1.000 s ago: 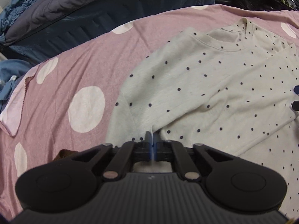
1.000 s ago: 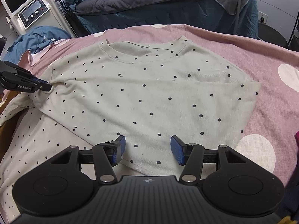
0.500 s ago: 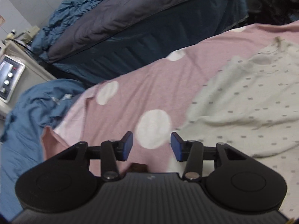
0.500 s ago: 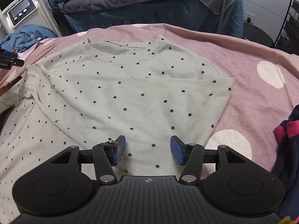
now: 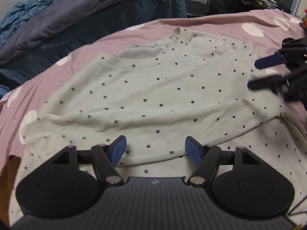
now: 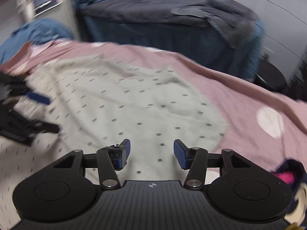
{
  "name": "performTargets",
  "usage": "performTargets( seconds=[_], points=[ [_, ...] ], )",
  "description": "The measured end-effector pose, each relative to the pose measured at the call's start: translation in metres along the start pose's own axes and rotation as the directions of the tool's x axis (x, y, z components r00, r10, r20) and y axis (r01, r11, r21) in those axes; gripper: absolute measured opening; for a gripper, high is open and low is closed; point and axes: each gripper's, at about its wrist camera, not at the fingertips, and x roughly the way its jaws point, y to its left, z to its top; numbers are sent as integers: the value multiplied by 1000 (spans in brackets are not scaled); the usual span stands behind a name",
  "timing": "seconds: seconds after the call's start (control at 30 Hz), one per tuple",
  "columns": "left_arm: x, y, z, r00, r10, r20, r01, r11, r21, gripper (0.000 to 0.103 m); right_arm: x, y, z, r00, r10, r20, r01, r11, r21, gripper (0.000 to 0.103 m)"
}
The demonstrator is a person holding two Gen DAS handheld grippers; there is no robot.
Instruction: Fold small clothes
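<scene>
2 grippers, left and right, fingers apart over dotted shirt, hem edge free.

Left wrist view: you look forward along the left hand-held gripper, low and close over the dotted shirt on the bed.
Right wrist view: you look along the right hand-held gripper, just as close, and it's blurred.
Shared: both views take in the shirt's middle, and each one catches the other hand-held gripper at its edge.
</scene>
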Motion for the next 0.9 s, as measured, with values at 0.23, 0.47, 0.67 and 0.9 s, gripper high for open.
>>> performTargets(
  seconds=[0.23,0.47,0.67,0.9],
  points=[
    [14,13,-21,999,31,-42,-35,995,-94,101,7,-3,-37,996,-7,-85,6,1000,-19,91],
    [-49,50,-39,989,143,26,-130,950,-283,103,-18,12,-12,1000,11,-25,-9,997,74,92],
    [-121,98,-127,948,318,-12,-265,771,-579,102,-35,66,0,985,169,18,-169,985,26,92],
    [-205,161,-236,844,513,-158,-427,463,-777,102,-52,190,11,906,422,7,-394,852,-343,92]
  ],
)
